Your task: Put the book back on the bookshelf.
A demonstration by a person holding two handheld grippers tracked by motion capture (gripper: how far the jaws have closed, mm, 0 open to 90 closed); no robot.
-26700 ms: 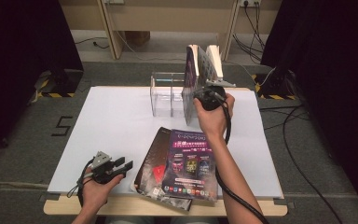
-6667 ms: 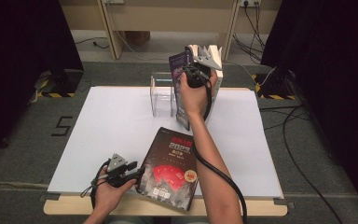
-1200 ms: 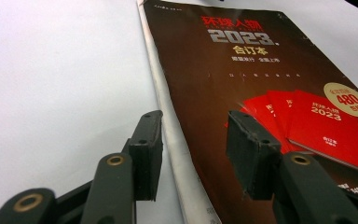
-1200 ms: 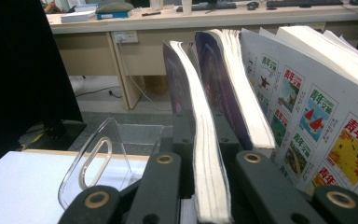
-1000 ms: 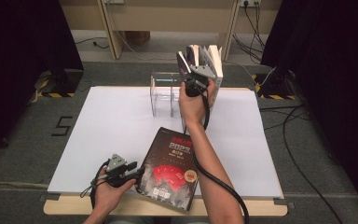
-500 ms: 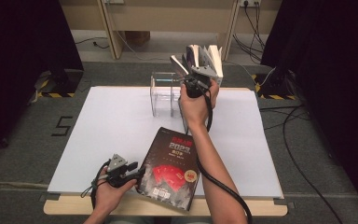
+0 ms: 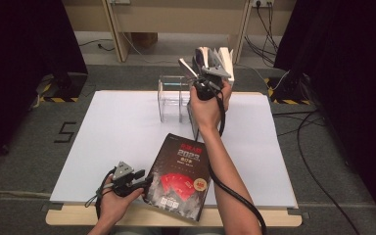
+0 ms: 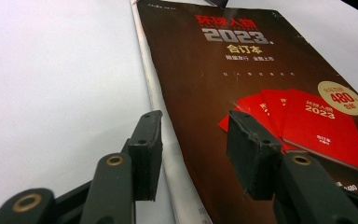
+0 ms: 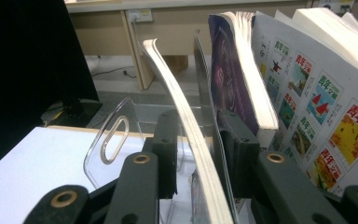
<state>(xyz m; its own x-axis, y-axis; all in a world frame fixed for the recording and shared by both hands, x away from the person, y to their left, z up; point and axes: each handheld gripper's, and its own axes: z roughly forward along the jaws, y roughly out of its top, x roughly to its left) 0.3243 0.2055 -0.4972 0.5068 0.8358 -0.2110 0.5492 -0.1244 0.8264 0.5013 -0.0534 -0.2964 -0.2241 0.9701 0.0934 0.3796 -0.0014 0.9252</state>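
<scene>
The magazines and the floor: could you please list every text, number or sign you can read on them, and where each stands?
"环球人物 2023 合订本": cover of the dark magazine lying flat on the table.
"480": yellow round sticker on that cover; the small print around it is too small to read.
"2023": red booklets pictured on that cover.
"青年文摘": repeated on the small covers printed on the white magazine standing in the rack.
"5": floor marking left of the table.

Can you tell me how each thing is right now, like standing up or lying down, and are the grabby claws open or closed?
Dark 2023 magazine: lying flat on the table, cover up.
Clear rack: standing upright at the table's far side.
Thin magazine: upright, leaning, between the right gripper's jaws.
Other magazines: standing in the rack.
Left gripper: open, at the flat magazine's edge.
Right gripper: shut on the thin magazine.
</scene>
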